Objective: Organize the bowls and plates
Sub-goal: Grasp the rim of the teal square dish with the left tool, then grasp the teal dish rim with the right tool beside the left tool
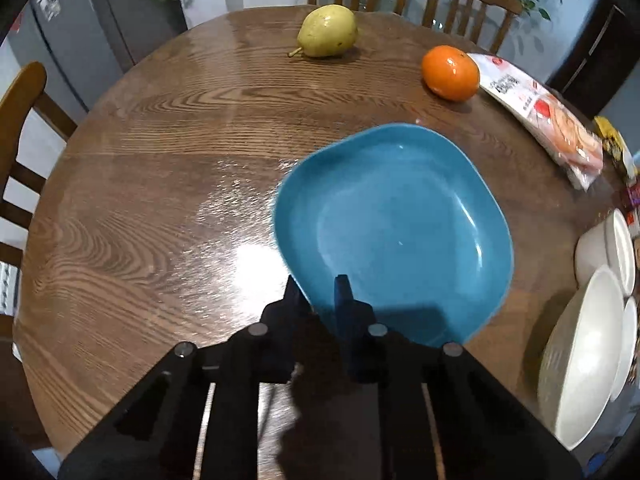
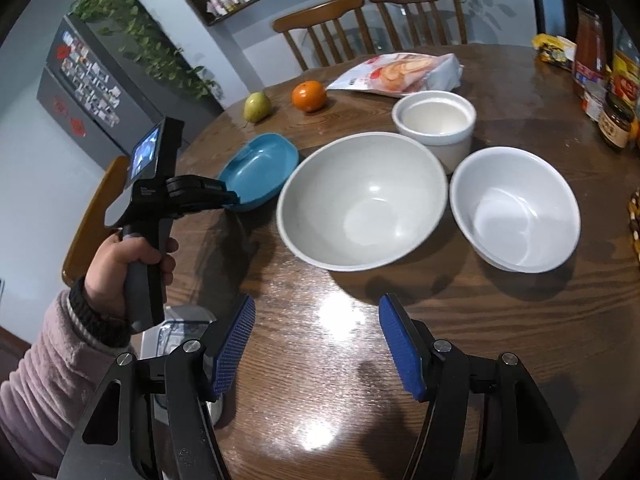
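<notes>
A yellow-green pear (image 1: 327, 36) lies near the far edge of the round wooden tabletop (image 1: 160, 184), an orange (image 1: 450, 73) well apart to its right. A snack packet (image 1: 544, 116) lies just beside the orange. Jars (image 2: 614, 120) crowd the right edge.

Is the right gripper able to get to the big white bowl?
Probably yes. The right gripper is open, and only bare table lies between it and the big white bowl.

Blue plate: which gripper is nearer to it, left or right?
Left. The left gripper is closed on the near rim of the blue plate. The right gripper hangs open over bare table, well short of the plate.
</notes>
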